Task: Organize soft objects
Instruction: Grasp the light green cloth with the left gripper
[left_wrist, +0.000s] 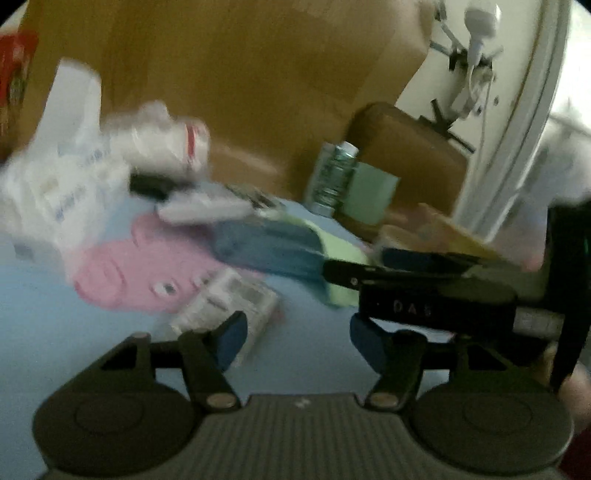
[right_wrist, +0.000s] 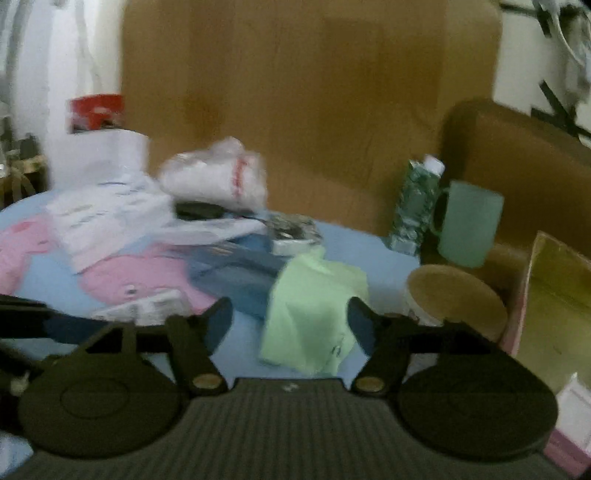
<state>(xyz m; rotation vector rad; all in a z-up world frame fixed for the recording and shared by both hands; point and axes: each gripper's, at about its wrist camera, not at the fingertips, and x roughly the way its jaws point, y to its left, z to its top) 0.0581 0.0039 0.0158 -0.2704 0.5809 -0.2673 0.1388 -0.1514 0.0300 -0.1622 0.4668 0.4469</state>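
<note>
Soft things lie on a blue table (right_wrist: 362, 251): a light green cloth (right_wrist: 310, 314), a blue cloth (right_wrist: 236, 273), a pink plush pig (right_wrist: 144, 273), white cloths (right_wrist: 110, 221) and a white bag (right_wrist: 218, 177). My right gripper (right_wrist: 291, 325) is open and empty, just in front of the green cloth. My left gripper (left_wrist: 295, 336) is open and empty above the table, near the pink pig (left_wrist: 140, 273) and the blue cloth (left_wrist: 269, 247). The right gripper's dark body (left_wrist: 436, 299) crosses the left wrist view.
A green mug (right_wrist: 469, 225) and a patterned carton (right_wrist: 413, 210) stand at the back right. A round paper tub (right_wrist: 458, 299) and an open cardboard box (right_wrist: 554, 317) are at the right. A brown board (right_wrist: 295, 110) stands behind. A small packet (left_wrist: 229, 310) lies by the pig.
</note>
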